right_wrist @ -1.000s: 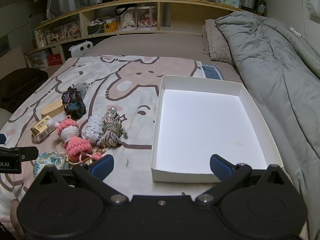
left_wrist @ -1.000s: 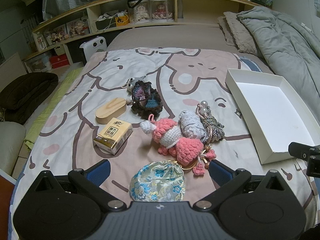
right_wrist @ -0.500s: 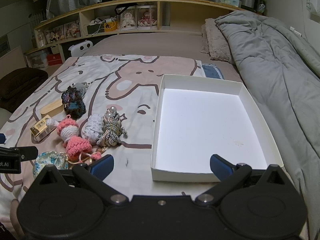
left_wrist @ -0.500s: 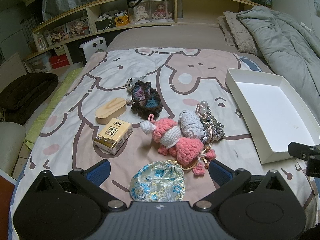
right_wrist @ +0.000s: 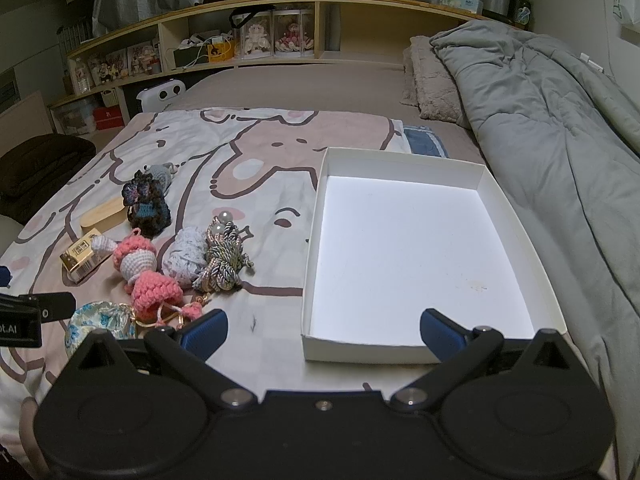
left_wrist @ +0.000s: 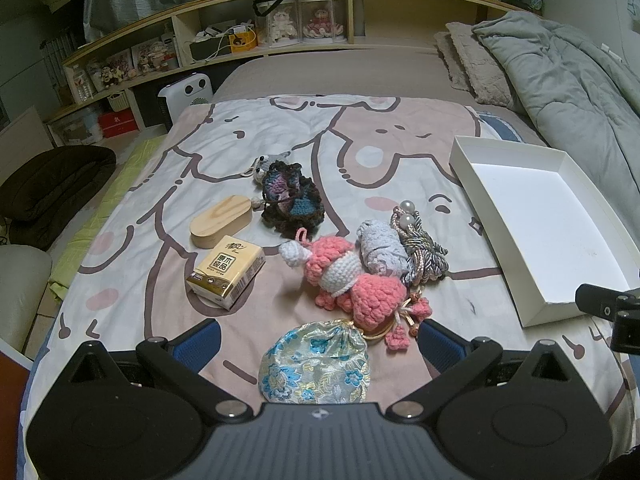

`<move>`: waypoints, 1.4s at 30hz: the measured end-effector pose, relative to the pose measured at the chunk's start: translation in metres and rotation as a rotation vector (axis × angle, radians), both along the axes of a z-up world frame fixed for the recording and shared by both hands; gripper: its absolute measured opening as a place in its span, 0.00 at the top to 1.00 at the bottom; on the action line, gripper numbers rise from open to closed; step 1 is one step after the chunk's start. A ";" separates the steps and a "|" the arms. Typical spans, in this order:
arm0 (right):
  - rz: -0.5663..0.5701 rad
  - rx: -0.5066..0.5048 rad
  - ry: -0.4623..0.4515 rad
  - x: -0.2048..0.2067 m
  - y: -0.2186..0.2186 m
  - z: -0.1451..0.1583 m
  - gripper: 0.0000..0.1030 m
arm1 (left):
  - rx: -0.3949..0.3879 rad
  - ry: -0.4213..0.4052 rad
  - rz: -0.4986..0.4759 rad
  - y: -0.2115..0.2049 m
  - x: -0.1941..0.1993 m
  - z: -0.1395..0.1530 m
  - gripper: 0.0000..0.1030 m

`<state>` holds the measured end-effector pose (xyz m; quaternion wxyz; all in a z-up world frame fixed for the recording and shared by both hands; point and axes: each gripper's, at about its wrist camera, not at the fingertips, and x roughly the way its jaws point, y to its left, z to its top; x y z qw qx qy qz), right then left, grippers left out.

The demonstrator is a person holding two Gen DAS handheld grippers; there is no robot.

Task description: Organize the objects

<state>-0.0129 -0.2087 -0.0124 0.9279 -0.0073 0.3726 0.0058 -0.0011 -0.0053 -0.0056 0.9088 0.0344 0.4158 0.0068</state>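
Note:
Small items lie on the cartoon bedspread: a floral brocade pouch [left_wrist: 314,362] nearest me, a pink crochet doll [left_wrist: 348,278], a grey-white knit bundle [left_wrist: 380,250], a braided cord with pearls [left_wrist: 420,246], a tissue pack [left_wrist: 226,270], a wooden oval case [left_wrist: 220,226], a dark crochet piece [left_wrist: 292,200]. My left gripper [left_wrist: 318,342] stands open, its fingers either side of the pouch. An empty white box [right_wrist: 412,254] lies to the right. My right gripper [right_wrist: 324,330] is open over the box's near edge.
A rumpled grey duvet [right_wrist: 552,128] and pillow [right_wrist: 434,76] lie right of the box. A long wooden shelf [left_wrist: 280,40] with dolls and clutter runs behind the bed. A dark cushion [left_wrist: 52,184] sits off the bed's left side.

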 end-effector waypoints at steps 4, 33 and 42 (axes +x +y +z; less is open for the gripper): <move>-0.002 0.001 -0.002 0.000 0.000 -0.002 0.00 | 0.001 -0.002 -0.001 0.000 0.000 0.000 0.00; 0.021 0.065 -0.065 0.087 0.019 0.028 0.00 | -0.044 0.054 0.172 0.036 0.046 -0.008 0.00; 0.016 0.194 0.074 0.145 0.035 0.005 0.18 | -0.048 0.127 0.114 0.039 0.065 -0.029 0.00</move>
